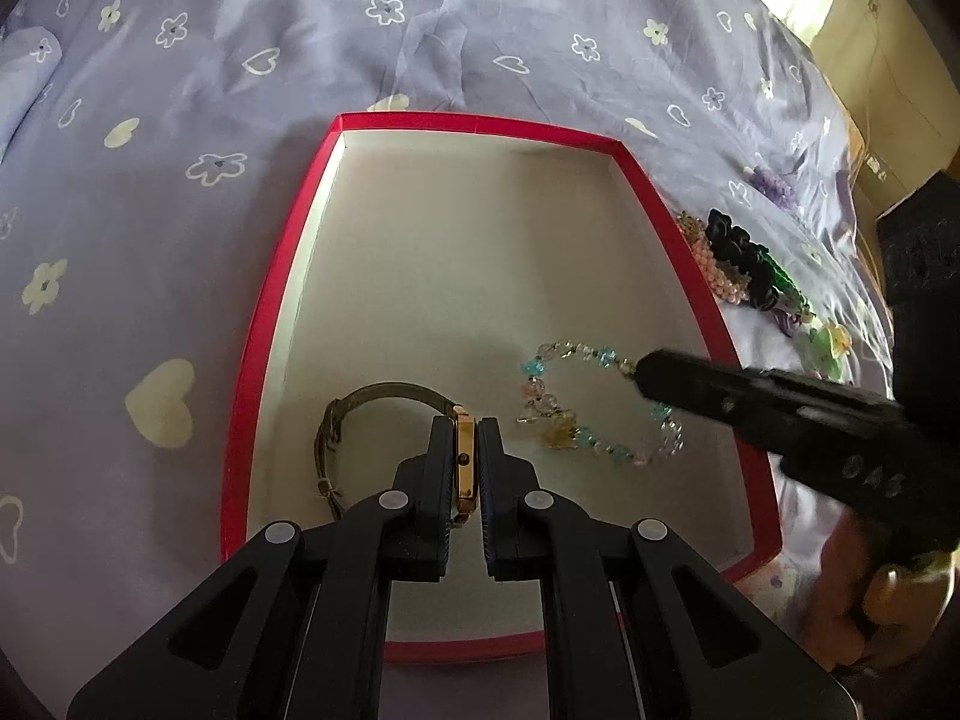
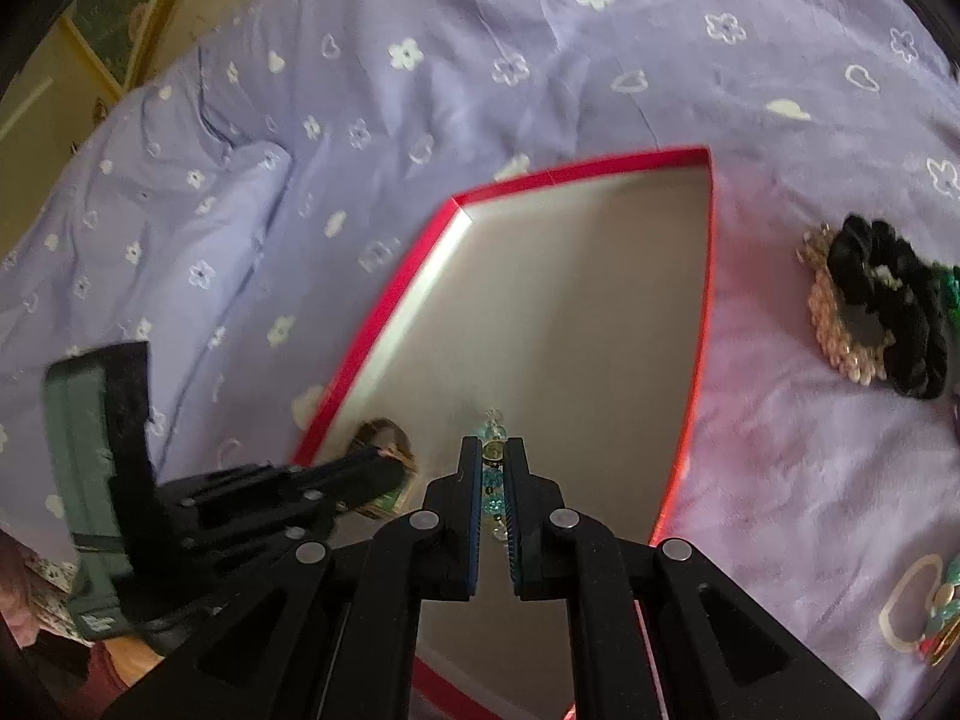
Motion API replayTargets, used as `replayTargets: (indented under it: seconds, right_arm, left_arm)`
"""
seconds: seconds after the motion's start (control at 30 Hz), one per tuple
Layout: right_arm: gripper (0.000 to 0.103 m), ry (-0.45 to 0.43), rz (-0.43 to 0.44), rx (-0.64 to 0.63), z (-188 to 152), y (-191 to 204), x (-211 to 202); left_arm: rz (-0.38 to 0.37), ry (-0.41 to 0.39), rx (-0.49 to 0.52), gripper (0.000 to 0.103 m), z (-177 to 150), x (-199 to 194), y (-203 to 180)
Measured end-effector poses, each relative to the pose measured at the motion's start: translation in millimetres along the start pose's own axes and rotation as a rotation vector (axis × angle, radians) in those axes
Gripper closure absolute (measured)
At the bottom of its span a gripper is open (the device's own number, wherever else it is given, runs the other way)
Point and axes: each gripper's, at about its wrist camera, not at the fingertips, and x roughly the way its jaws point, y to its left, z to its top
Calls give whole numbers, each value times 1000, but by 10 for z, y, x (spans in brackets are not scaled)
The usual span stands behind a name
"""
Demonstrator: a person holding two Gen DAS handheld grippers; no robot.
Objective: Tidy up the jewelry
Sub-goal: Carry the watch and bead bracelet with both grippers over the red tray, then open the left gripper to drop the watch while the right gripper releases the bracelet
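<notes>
A red-rimmed box [image 1: 282,276] with a pale inside lies on a lilac bedsheet. My left gripper [image 1: 465,429] is shut on a gold watch [image 1: 465,462], whose dark strap [image 1: 336,420] rests on the box floor. My right gripper [image 2: 495,450] is shut on a pastel beaded bracelet [image 2: 493,480] inside the box [image 2: 702,300]. The bracelet [image 1: 570,420] lies looped on the box floor right of the watch, and the right gripper [image 1: 645,378] holds its far side. The left gripper [image 2: 384,471] and the watch strap [image 2: 384,435] show at the box's left edge.
On the sheet right of the box lie a black scrunchie [image 2: 894,312], a pearl bracelet [image 2: 834,330], green beads [image 1: 786,282] and more pieces [image 2: 924,612]. The black scrunchie also shows in the left view [image 1: 738,246]. A pillow [image 2: 180,192] and a yellow wall [image 1: 888,30] lie beyond.
</notes>
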Motion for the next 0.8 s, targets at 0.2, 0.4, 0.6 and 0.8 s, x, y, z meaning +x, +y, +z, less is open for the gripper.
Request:
replayTargets:
  seconds: [0.2,0.4,0.6,0.8]
  right_arm:
    - [96,18,-48,-45,-30,44,42]
    - [96,46,-103,-103,-17,107,98]
    - [95,76,-114,-128,16,131,154]
    - [93,68,-87,-114,19,106,143]
  left_arm:
    - [22,20,13,96,10,47,-31]
    - [35,23,21,96,-2,56,-54]
    - [47,28,30,84,0,51,-83]
    - [55,17,36,73,-6,-1,-117]
